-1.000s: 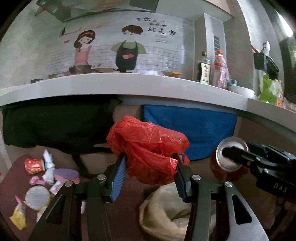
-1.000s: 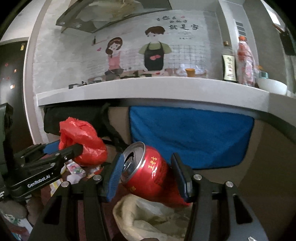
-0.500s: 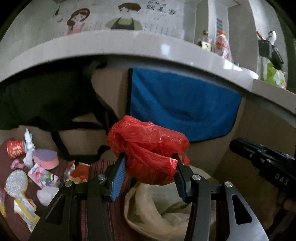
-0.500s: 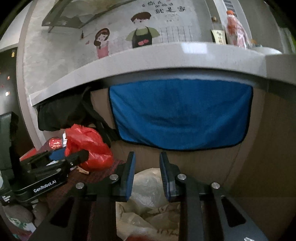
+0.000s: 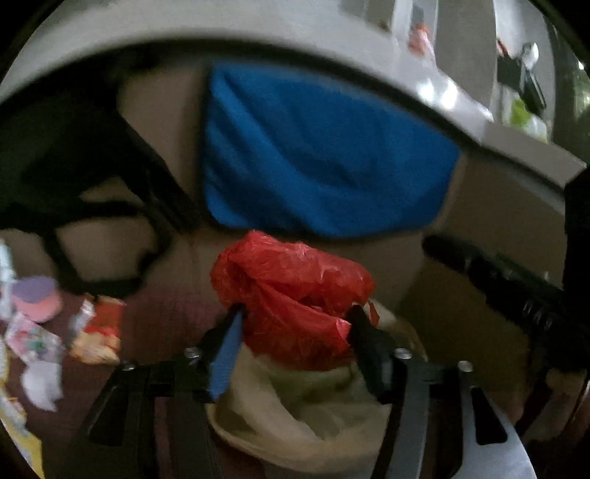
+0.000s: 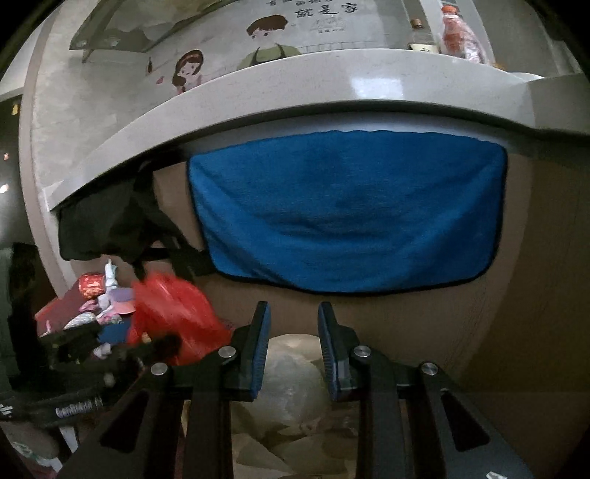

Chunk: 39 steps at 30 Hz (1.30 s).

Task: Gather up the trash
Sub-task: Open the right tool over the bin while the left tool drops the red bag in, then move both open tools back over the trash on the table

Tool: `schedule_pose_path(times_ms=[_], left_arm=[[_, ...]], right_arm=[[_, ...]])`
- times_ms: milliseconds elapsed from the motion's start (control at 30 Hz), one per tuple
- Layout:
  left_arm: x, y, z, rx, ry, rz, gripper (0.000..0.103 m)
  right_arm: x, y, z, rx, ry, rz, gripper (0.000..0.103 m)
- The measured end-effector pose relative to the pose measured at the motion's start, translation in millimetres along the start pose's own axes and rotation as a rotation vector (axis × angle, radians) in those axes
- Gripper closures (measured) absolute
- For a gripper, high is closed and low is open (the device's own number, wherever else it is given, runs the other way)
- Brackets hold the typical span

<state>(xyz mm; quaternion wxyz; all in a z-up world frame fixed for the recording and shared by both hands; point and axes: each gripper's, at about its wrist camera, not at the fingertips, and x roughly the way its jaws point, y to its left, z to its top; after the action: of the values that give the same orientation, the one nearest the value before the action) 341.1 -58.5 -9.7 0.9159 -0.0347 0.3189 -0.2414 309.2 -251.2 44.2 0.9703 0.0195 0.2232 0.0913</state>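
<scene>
My left gripper (image 5: 295, 313) is shut on a crumpled red plastic bag (image 5: 291, 294) and holds it just above the open mouth of a pale trash bag (image 5: 295, 412). The red bag (image 6: 173, 317) and the left gripper (image 6: 121, 350) also show at the left of the right wrist view. My right gripper (image 6: 294, 317) is empty, with a narrow gap between its blue pads, above the same trash bag (image 6: 291, 387). Several scraps of trash (image 5: 37, 331) lie at the left, among them a red cup (image 6: 90, 285).
A blue towel (image 6: 350, 217) hangs on the cabinet front under a grey countertop (image 6: 295, 81). A black bag with straps (image 6: 107, 221) hangs to its left. The right gripper's body (image 5: 516, 294) crosses the right of the left wrist view. Bottles (image 6: 457, 33) stand on the counter.
The right gripper let go of the red can, which is now out of sight, and its jaws came nearly together. The left gripper moved the red bag down and right over the trash bag.
</scene>
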Motion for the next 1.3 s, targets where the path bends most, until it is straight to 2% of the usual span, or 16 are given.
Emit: schedule_pose_path(times_ms=[167,300,500,633,800,1033,1133,1300], left_arm=[[13,2,-4,0.003,0.077,-0.038,0.042],[1,11,1,-0.022,0.06,-0.035,0.042],[-45,46,1,-0.066,-0.004,0.058,0.042],[-90,92,-9,-0.135,-0.059,0.132,0.042],[-135,144,-23,-0.211,-0.085,0.204,0.042],[-196,224,-53,-0.316,-0.115,0.318,0.042],[-207,245,-67,-0.35,-0.091,0.329,0.042],[-216,266,-92,-0.379,-0.055,0.305,0.042]], right_arm=[[-11,-6,2,0.005,-0.018,-0.047,0.078],[-18,-3,2,0.002,-0.023,-0.057,0.077],[-26,13,2,0.017,-0.031,-0.03,0.071],[-23,36,-1,0.025,-0.025,0.014,0.069],[-9,80,-9,0.005,0.013,0.082,0.069],[16,162,-24,-0.057,0.094,0.204,0.068],[26,195,-29,-0.09,0.131,0.258,0.068],[56,249,-36,-0.174,0.194,0.358,0.068]])
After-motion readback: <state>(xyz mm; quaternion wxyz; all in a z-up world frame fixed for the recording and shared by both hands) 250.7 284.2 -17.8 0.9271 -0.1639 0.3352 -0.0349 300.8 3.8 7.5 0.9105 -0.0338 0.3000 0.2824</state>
